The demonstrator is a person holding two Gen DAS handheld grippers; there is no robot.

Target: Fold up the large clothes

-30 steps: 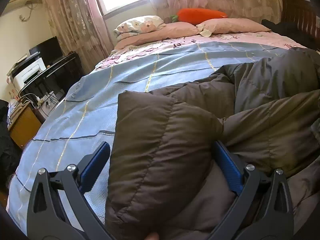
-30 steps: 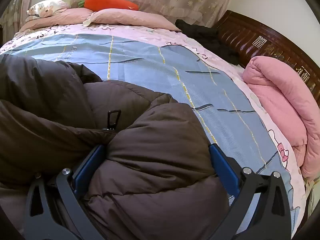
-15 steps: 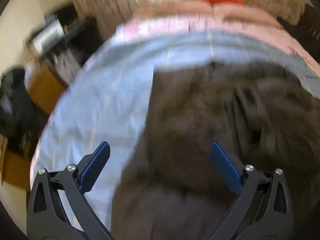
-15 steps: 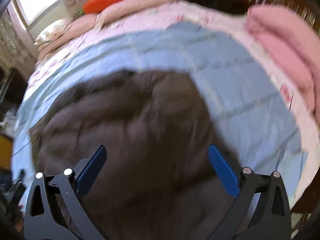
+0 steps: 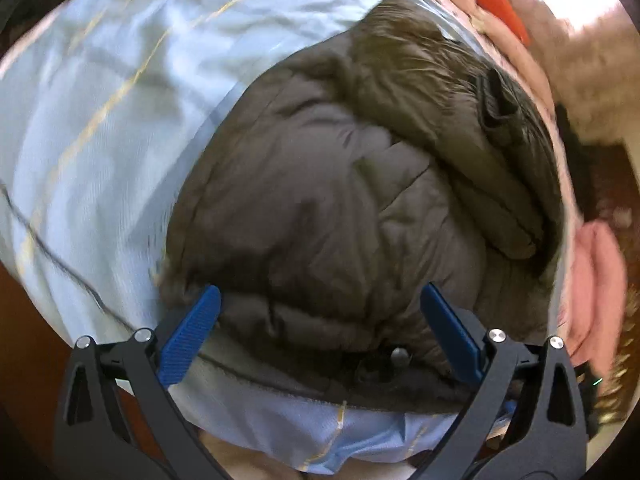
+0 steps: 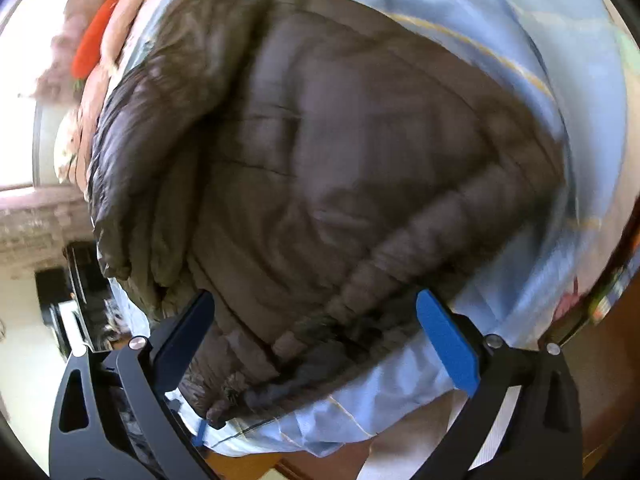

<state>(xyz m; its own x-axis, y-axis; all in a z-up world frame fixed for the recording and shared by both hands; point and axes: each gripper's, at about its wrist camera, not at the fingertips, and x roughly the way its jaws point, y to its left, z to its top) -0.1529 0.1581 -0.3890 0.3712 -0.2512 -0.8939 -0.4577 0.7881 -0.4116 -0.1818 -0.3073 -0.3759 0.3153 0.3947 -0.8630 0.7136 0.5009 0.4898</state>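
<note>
Both hand-held grippers [image 5: 320,320] [image 6: 316,316] have lifted off the brown jacket [image 5: 328,208], fingers spread

Your left wrist camera looks steeply down from above the near bed edge, past spread blue fingertips [image 5: 192,332], onto the brown padded jacket [image 5: 320,216] close below. Your right wrist camera does likewise from the right, tilted. Both views share the jacket [image 6: 340,140] and the far orange carrot cushion [image 5: 498,2].

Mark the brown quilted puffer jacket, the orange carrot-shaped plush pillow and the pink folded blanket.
brown quilted puffer jacket [image 5: 320,216], left wrist view, middle panel.
orange carrot-shaped plush pillow [image 5: 500,4], left wrist view, its body.
pink folded blanket [image 5: 596,280], left wrist view, blurred side.
</note>
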